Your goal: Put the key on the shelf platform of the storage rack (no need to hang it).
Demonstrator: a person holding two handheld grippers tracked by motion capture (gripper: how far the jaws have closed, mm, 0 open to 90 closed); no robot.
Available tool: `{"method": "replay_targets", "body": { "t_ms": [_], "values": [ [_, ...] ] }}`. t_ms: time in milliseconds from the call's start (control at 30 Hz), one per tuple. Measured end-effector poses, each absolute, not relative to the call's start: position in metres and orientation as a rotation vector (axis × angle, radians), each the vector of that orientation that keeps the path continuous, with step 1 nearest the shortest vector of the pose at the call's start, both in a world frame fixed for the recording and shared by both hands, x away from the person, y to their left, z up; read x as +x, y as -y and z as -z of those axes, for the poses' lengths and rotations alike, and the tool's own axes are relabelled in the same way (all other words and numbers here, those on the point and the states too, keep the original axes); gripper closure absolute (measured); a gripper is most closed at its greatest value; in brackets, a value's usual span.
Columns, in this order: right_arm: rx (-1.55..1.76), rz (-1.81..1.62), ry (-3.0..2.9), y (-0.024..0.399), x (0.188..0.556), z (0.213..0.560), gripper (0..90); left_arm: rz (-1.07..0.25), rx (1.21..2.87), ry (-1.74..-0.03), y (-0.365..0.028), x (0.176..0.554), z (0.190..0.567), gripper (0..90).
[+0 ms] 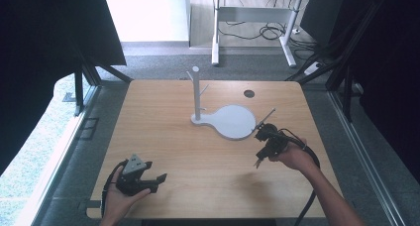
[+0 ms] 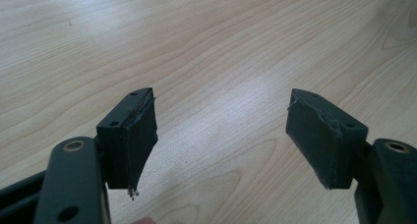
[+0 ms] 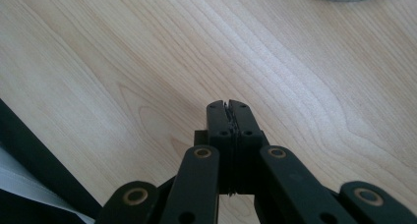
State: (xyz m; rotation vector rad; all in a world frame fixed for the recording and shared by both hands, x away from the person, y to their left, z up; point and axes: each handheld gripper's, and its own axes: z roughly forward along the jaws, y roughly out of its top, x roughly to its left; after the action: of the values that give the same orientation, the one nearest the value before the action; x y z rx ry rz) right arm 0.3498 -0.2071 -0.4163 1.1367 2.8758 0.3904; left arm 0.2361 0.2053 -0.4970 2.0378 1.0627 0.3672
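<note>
White stand with a flat round base plate and an upright post with short side pegs point(image 1: 229, 120) sits mid-worktop, toward the far side, on the light wood-grain worktop point(image 1: 188, 156). Right gripper point(image 1: 259, 159) is just beside the plate's near-right edge, not touching; its jaws are fully closed on each other, nothing between them. Left gripper point(image 1: 157, 182) is at the near-left corner, well apart from the stand, jaws wide open and empty over bare wood.

Handling guess: rigid, probably light plastic or painted metal, smooth, so slippery at the plate rim. The thin plate lies flush and is hard to pinch. Best hold: the post, low down below the pegs, 1 gripper; pegs look thin and could snap.
</note>
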Motion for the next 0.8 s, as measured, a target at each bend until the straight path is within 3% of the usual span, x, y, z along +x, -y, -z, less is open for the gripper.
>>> {"method": "replay_targets", "body": {
  "t_ms": [800],
  "values": [
    [1.141, -0.416, -2.846, 0.204, 0.368, 0.398, 89.7, -0.363, 2.046, -1.058, -0.203, 0.236, 0.498, 27.7]
  ]
}}
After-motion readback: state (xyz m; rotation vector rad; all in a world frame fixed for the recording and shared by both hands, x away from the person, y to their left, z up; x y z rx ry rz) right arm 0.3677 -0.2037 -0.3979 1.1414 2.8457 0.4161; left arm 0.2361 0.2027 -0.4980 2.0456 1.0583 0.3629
